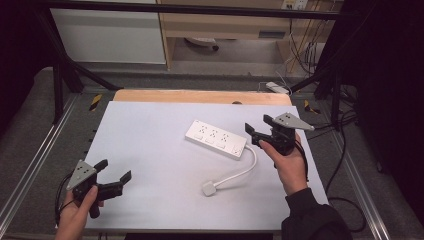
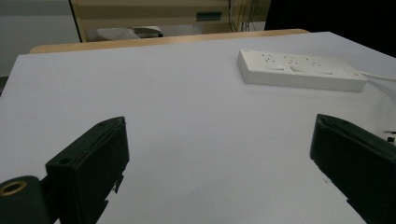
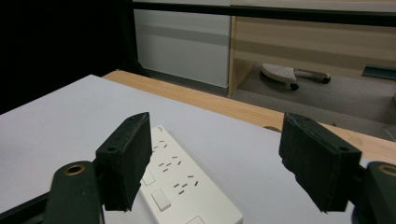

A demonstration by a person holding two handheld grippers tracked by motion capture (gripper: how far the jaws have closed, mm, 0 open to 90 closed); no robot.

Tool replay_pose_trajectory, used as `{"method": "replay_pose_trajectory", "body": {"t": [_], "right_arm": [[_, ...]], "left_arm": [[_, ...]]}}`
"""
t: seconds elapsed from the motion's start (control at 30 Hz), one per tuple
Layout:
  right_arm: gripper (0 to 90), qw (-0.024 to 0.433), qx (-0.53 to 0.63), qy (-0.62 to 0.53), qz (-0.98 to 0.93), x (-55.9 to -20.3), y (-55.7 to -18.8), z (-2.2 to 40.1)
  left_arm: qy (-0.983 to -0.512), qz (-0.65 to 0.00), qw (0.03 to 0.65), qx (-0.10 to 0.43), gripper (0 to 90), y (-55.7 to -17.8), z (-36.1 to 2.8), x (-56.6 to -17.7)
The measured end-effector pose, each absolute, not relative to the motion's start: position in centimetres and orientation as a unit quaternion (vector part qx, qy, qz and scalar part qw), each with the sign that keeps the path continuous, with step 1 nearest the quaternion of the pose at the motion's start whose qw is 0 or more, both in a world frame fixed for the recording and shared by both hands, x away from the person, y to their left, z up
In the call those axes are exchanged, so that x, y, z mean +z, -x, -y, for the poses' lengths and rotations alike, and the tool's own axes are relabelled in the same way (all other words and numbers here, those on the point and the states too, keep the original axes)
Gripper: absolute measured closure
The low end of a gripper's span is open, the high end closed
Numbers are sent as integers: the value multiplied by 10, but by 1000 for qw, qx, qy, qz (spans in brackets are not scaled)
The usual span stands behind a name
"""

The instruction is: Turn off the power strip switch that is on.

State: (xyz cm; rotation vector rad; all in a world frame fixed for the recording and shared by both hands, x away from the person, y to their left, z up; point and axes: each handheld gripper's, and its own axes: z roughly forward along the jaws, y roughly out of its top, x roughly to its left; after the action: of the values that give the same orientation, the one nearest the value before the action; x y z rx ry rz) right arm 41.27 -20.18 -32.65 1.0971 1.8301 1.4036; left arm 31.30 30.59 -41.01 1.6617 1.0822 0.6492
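Lying flat: white power strip (image 1: 216, 138), corded.

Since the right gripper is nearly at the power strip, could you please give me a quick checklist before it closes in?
1. Right gripper jaws apart, nothing between them: ok.
2. Right gripper beside the cord end of the power strip, not touching: ok.
3. Power strip lies flat on the white board, sockets up: ok.
4. Plug loose on the board, its cord unsnagged: ok.
5. Left gripper open, apart from the strip: ok.
6. Strip's switch position: cannot tell.
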Motion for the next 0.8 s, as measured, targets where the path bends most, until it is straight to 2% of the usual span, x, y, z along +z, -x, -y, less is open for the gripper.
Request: {"method": "replay_pose_trajectory", "body": {"t": [0.27, 0.3, 0.57, 0.8], "right_arm": [[389, 291, 531, -399, -688, -323, -415, 196], [431, 292, 532, -397, -689, -322, -416, 194], [555, 295, 537, -388, -689, -319, -419, 187], [701, 296, 545, -377, -688, -318, -424, 180]], "left_arm": [[-689, -448, 503, 269, 45, -313, -306, -410], [-689, -448, 503, 268, 45, -313, -306, -410], [-689, -447, 503, 268, 45, -313, -306, -410], [-691, -446, 502, 268, 46, -313, -306, -410]]}}
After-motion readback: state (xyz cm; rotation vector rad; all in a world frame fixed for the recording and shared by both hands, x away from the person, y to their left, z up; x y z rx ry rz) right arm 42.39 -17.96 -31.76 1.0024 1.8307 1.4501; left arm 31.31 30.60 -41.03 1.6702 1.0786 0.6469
